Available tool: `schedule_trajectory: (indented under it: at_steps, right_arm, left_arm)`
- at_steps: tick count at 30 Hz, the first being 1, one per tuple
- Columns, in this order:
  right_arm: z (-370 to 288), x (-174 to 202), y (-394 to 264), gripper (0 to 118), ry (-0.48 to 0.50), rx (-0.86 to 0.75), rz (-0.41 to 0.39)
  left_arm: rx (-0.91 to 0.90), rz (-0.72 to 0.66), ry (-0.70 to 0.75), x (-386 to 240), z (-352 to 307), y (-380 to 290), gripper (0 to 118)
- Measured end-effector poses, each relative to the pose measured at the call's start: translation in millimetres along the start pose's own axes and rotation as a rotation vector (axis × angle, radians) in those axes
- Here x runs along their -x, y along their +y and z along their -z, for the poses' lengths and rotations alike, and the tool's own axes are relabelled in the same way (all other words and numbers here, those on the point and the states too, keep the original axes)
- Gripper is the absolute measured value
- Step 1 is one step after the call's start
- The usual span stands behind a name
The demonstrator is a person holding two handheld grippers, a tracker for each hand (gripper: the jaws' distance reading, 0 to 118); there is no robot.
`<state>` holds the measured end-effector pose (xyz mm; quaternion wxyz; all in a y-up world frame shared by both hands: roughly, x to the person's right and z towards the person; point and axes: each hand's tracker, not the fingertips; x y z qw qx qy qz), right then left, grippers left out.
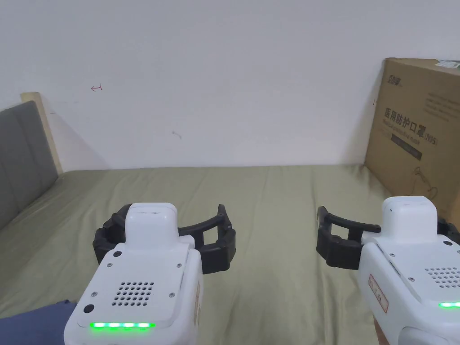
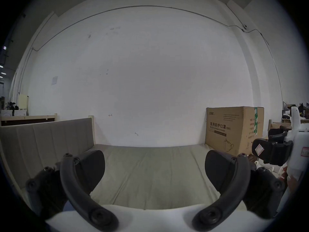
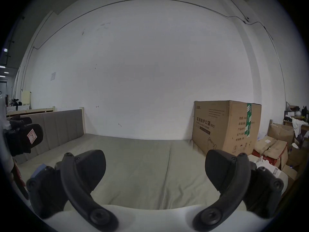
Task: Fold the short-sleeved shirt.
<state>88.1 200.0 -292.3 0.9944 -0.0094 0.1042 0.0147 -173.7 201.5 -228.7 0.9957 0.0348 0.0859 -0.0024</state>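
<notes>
Shirt [image 1: 31,321], blue, lies behind the wide-open left gripper [image 1: 164,238]; right gripper [image 1: 386,238] open too, so a blind reach could miss it.

A plain olive-green sheet [image 1: 269,202] covers the bed, crossed only by faint crease lines. Behind it rises a white wall [image 1: 224,67] with a few small dark and red marks. A grey padded headboard [image 1: 20,152], divided into vertical panels and edged with pale wood, stands on the left. On the right is a brown cardboard box [image 1: 417,134] with dark printing and green tape. The left gripper [image 1: 164,236] and right gripper [image 1: 386,238] each have white bodies, black jaws and a glowing green light strip. A patch of blue fabric [image 1: 31,323] shows at the lower left.
</notes>
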Motion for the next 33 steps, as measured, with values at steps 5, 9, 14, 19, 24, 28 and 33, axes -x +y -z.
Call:
schedule_trajectory:
  at_steps: [5,9,14,19,24,28,33]
  right_arm:
    - [0.3,-0.1,1.1,117,0.000,0.000,0.005]
    - [2.4,2.2,0.9,117,0.004,0.010,-0.015]
    - [3.2,4.9,-2.0,117,0.015,0.020,-0.022]
    - [4.4,8.0,-6.0,117,0.022,0.033,-0.032]
    - [5.8,8.9,-10.0,117,0.028,0.048,-0.035]
    - [6.8,7.9,-13.2,117,0.039,0.061,-0.032]
    - [8.6,5.9,-15.9,117,0.034,0.072,-0.014]
  left_arm:
    - [0.026,0.032,0.039,-4.1,5.0,-1.0,118]
    - [0.029,-0.007,-0.019,-0.5,4.2,-3.0,118]
    - [0.063,-0.025,-0.003,-1.9,9.4,-3.9,118]
    - [0.081,-0.053,-0.021,0.5,11.5,-2.3,118]
    - [0.106,-0.065,0.011,-2.3,14.9,-0.8,118]
    - [0.134,-0.052,0.003,-3.9,16.1,-2.9,118]
    - [0.136,-0.060,0.003,-7.5,16.2,-4.3,118]
